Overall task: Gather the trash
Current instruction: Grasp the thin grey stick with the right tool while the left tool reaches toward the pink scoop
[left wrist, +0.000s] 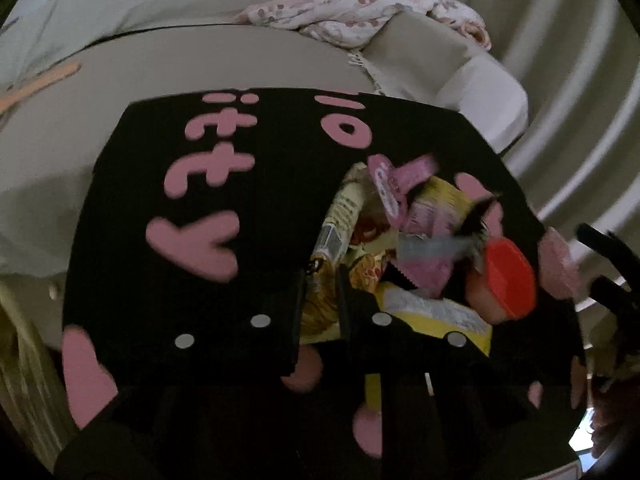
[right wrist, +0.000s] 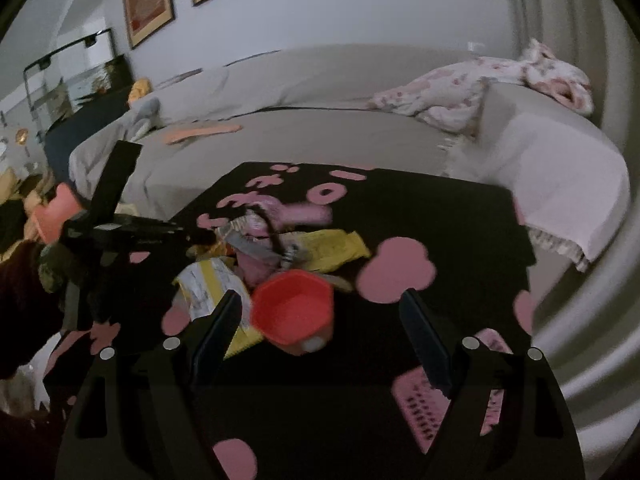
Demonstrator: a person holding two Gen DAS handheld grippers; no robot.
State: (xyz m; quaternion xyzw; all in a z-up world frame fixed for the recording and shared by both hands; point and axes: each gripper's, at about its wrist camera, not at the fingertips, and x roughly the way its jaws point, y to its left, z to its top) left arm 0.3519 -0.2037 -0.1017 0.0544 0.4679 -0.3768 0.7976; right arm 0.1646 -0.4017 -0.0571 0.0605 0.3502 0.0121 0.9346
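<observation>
A pile of snack wrappers [left wrist: 404,216] in yellow, pink and white lies on a black table [left wrist: 160,184] printed with pink characters. My left gripper [left wrist: 320,300] is shut on a gold-yellow wrapper [left wrist: 320,280] at the pile's near edge; in the right wrist view the left gripper [right wrist: 206,236] reaches in from the left. A red plastic cup [right wrist: 292,312] lies on its side beside the pile. My right gripper [right wrist: 320,296] stands open, the cup between its fingers and nearer the left one, untouched. The right gripper's fingers [left wrist: 600,256] show at the left view's right edge.
A beige sofa [right wrist: 320,128] runs behind the table, with a floral blanket [right wrist: 460,84] on its right arm and a flat orange thing [right wrist: 204,132] on the seat. A pink card [right wrist: 420,408] lies on the table near my right finger. Curtains [right wrist: 580,240] hang at the right.
</observation>
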